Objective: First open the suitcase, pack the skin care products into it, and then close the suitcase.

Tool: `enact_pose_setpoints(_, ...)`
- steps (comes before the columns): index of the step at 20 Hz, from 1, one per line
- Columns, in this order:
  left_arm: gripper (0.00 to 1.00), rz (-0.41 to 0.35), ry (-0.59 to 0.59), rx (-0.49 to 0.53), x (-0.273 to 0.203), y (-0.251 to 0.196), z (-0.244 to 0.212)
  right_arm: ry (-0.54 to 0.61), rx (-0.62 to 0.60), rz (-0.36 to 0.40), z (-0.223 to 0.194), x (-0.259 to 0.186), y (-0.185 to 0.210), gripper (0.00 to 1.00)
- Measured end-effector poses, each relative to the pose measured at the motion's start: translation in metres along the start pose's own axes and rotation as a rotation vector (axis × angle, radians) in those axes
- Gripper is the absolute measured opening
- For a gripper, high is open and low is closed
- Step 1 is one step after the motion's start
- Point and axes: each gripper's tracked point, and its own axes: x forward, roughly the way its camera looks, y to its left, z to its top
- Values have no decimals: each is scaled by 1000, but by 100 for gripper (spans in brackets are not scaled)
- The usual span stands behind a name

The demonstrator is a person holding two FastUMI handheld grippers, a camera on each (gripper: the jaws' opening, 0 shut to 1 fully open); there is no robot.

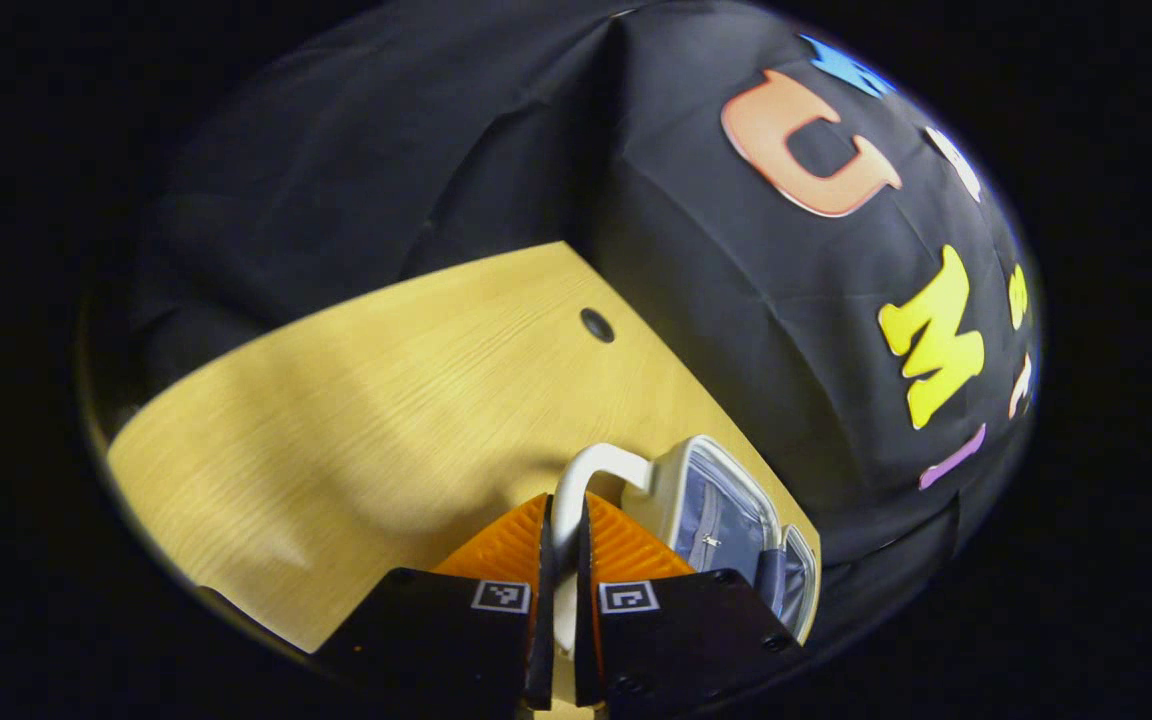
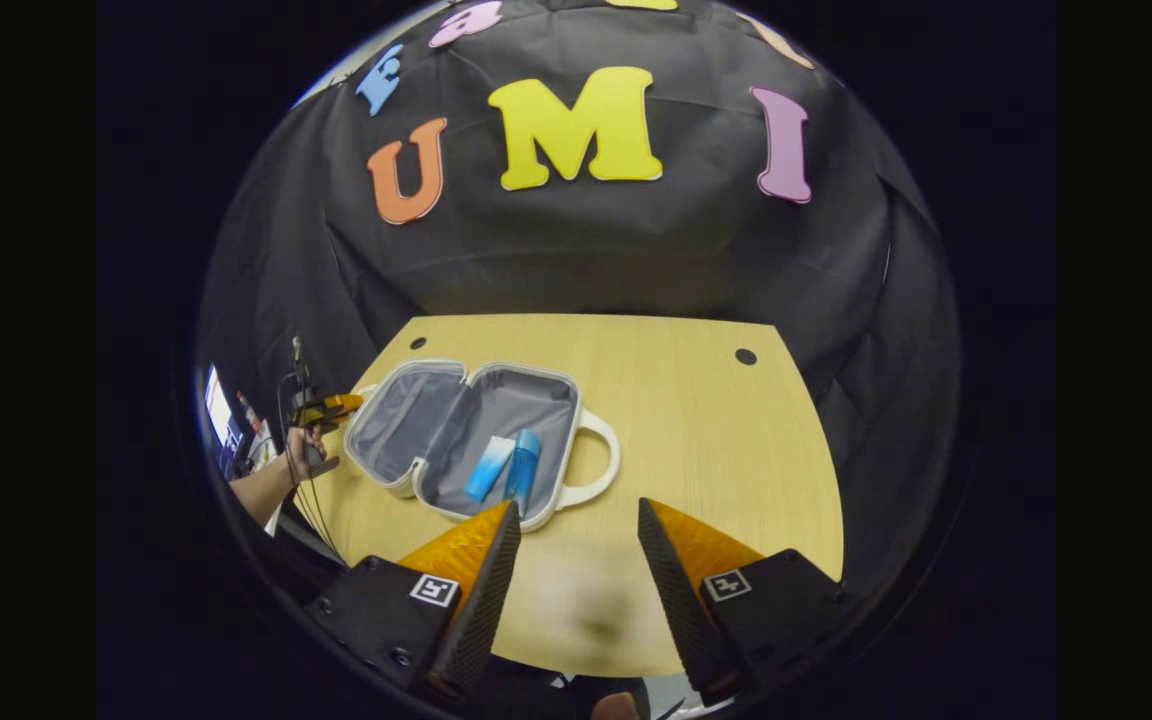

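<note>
Left tool (image 1: 563, 545) clamped on white curved handle (image 1: 586, 470) of small grey-lined white suitcase (image 1: 726, 515), at 6 o'clock in left gripper view. In right gripper view: suitcase (image 2: 456, 430) lying open on pale wooden surface (image 2: 696, 420), two blue skin care tubes (image 2: 506, 468) inside near 7 o'clock; right tool (image 2: 576, 545) spread wide, holding nothing; hand (image 2: 304, 445) at 9 o'clock.

Orange ribbed tongs (image 2: 569, 520) fingers, black screwed mounts, square black-and-white markers, other tongs (image 1: 564, 535) alike
</note>
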Motion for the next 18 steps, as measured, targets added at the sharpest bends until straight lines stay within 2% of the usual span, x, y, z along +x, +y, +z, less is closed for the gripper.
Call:
enact_pose_setpoints(5, 8, -64, -132, 134, -58, -89, 50, -49, 55, 11, 4, 1, -10, 71)
enact_pose_setpoints(9, 8, -104, -173, 328, -94, -180, 49, -160, -19, -64, 21, 0, -34, 66)
enact_pose_setpoints(10, 8, -113, -181, 374, -100, -204, 43, -192, -32, -75, 26, -3, -37, 71)
enact_pose_setpoints(13, 8, -121, -214, 499, -115, -268, 23, -269, -27, -83, 35, -15, -42, 71)
enact_pose_setpoints(16, 8, -122, -226, 611, -120, -320, -18, -313, -8, -105, 38, -23, -61, 71)
enact_pose_setpoints(17, 8, -141, -225, 641, -121, -338, -33, -318, -1, -111, 37, -26, -69, 75)
enact_pose_setpoints(18, 8, -160, -225, 667, -120, -353, -49, -320, 9, -119, 37, -28, -77, 71)
